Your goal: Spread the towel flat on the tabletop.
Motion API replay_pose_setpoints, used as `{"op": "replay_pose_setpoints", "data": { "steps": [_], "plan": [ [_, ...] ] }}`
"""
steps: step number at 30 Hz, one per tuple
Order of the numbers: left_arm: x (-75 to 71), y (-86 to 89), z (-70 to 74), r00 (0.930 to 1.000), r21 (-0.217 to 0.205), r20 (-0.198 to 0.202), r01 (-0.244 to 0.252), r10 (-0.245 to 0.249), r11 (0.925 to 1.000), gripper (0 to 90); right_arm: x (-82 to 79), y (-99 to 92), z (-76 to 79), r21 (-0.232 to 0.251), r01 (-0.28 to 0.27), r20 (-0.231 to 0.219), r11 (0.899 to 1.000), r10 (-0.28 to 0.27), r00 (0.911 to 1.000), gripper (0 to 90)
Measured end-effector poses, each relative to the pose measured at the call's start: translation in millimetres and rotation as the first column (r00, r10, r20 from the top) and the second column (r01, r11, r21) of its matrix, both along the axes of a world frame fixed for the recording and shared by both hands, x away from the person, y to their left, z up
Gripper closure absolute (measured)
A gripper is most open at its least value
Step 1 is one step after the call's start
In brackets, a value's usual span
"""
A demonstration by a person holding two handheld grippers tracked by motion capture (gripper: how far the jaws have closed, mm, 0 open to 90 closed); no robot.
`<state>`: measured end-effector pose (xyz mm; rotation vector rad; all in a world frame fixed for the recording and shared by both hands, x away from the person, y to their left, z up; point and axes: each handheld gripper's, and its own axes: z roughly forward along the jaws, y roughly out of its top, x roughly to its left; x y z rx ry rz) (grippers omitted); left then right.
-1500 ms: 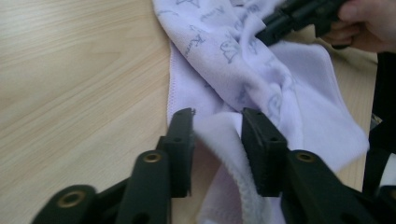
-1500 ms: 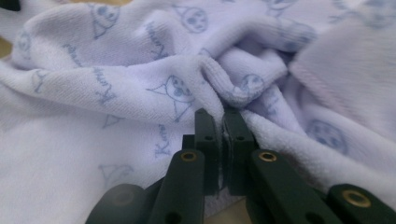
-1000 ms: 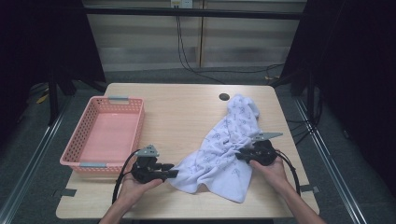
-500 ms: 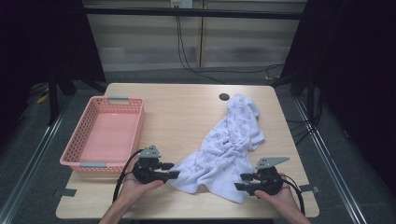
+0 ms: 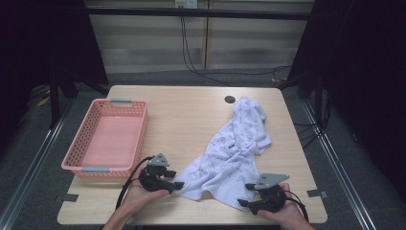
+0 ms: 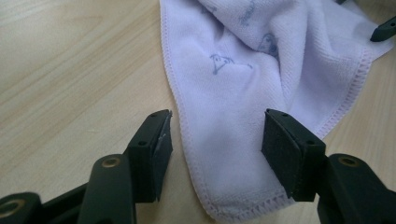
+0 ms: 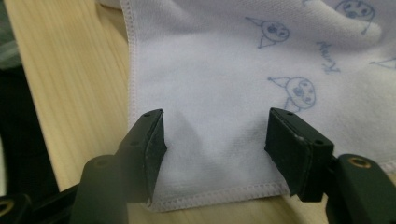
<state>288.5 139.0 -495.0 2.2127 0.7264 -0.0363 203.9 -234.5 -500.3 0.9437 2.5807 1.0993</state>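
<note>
Towel's (image 5: pixel 233 153) far end is bunched, folds hide the underside. It's white terry w/ blue cartoon faces and stitched hems, lying rumpled on the table's (image 5: pixel 191 120) right half. My left gripper (image 6: pixel 215 135) and right gripper (image 7: pixel 215 140) have just been opening; jaws apart, a hem corner between each, unpinched.

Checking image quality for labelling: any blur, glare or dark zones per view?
High view: table evenly lit, surroundings nearly black, slightly soft. Left gripper view: towel soft at the far end, sharper near the jaws. Right gripper view: towel print sharp, no glare.
</note>
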Motion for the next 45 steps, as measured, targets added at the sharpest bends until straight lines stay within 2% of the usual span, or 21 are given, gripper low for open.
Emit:
{"op": "replay_pose_setpoints", "data": {
  "steps": [1,5,7,8,12,13,15,17,19,23,25,28,30,32,35,37,39,41,42,43,45],
  "plan": [
    [-0.5,0.4,0.9,1.0000,-0.002,0.002,0.003,-0.003,1.0000,42.4,-2.8,3.2,0.0,-0.030,0.005,0.024,1.000,-0.004,0.9997,37.7],
    [-2.3,3.1,5.4,1.0000,-0.056,0.004,0.008,-0.008,0.9984,42.4,-3.8,3.5,0.1,-0.028,0.008,0.025,1.000,-0.007,0.9997,40.8],
    [-4.5,2.9,8.1,0.9998,-0.079,0.017,0.011,-0.010,0.9968,42.7,-4.1,1.6,1.3,-0.020,0.008,0.024,1.000,-0.008,0.9997,59.0],
    [-5.1,2.2,9.1,0.9997,-0.087,0.021,0.018,-0.016,0.9960,43.0,-3.7,0.9,1.3,-0.016,0.009,0.023,1.000,-0.008,0.9997,62.0],
    [-4.6,-5.7,-0.8,0.9990,0.001,0.008,0.045,-0.045,0.9990,40.1,2.7,-4.6,1.8,0.011,0.042,-0.019,0.999,-0.042,0.9990,83.4],
    [-4.6,-5.7,-0.8,0.9990,0.001,0.008,0.045,-0.045,0.9990,40.1,2.7,-4.6,1.8,0.011,0.042,-0.019,0.999,-0.042,0.9990,83.4],
    [-3.1,-3.8,0.1,0.9996,0.004,0.000,0.030,-0.030,0.9996,40.4,8.6,-9.6,2.3,0.046,0.060,-0.081,0.997,-0.056,0.9952,85.1],
    [-4.4,-2.8,-0.8,0.9991,0.015,0.021,0.036,-0.037,0.9992,45.0,10.5,-16.0,4.7,0.075,0.085,-0.094,0.994,-0.078,0.9925,85.3],
    [-5.6,-2.0,-1.3,0.9990,0.012,0.021,0.040,-0.040,0.9991,56.7,13.0,-25.9,7.7,0.135,0.116,-0.102,0.984,-0.103,0.9894,85.4],
    [-11.1,-6.7,-1.4,0.9963,0.028,0.020,0.083,-0.084,0.9962,79.8,14.6,-42.8,12.8,0.189,0.172,-0.101,0.967,-0.155,0.9827,85.4],
    [-10.9,-7.7,-0.7,0.9969,0.011,-0.013,0.078,-0.078,0.9969,82.9,15.2,-47.6,15.2,0.208,0.186,-0.095,0.960,-0.169,0.9809,85.4],
    [-4.8,-2.1,5.2,0.9973,-0.093,-0.051,0.049,-0.054,0.9945,83.9,19.1,-54.3,22.4,0.252,0.206,-0.086,0.946,-0.190,0.9780,85.5],
    [0.9,2.9,15.4,0.9985,-0.165,-0.048,0.017,-0.025,0.9861,84.0,25.0,-61.4,30.6,0.294,0.223,-0.075,0.930,-0.210,0.9749,85.5],
    [7.8,7.4,28.3,0.9995,-0.200,-0.030,-0.011,0.005,0.9797,84.0,32.2,-69.9,41.8,0.332,0.239,-0.054,0.912,-0.235,0.9705,85.7],
    [23.0,11.6,52.4,0.9990,-0.265,-0.005,-0.045,0.045,0.9631,84.2,46.6,-79.9,64.6,0.398,0.257,-0.020,0.881,-0.271,0.9623,85.7],
    [33.3,9.3,71.8,0.9980,-0.287,0.024,-0.050,0.059,0.9568,84.2,58.4,-82.7,84.5,0.421,0.252,0.017,0.872,-0.285,0.9584,85.8],
    [43.4,6.3,92.2,0.9944,-0.283,0.073,-0.053,0.076,0.9577,84.2,71.6,-83.1,106.8,0.443,0.248,0.049,0.862,-0.299,0.9529,85.9],
    [54.2,5.6,112.8,0.9894,-0.306,0.102,-0.068,0.103,0.9496,84.3,85.6,-83.4,129.9,0.461,0.237,0.084,0.855,-0.308,0.9475,85.9],
    [64.5,6.3,130.1,0.9839,-0.330,0.125,-0.079,0.127,0.9405,84.3,92.9,-83.8,141.3,0.470,0.233,0.099,0.851,-0.314,0.9443,85.9],
    [64.5,6.3,130.1,0.9839,-0.330,0.125,-0.079,0.127,0.9405,84.3,105.8,-84.7,160.8,0.485,0.230,0.122,0.844,-0.326,0.9377,85.9],
    [75.1,7.5,146.5,0.9785,-0.357,0.140,-0.093,0.152,0.9294,84.3,111.5,-85.3,168.7,0.490,0.231,0.129,0.841,-0.331,0.9347,86.0]
  ]
}}
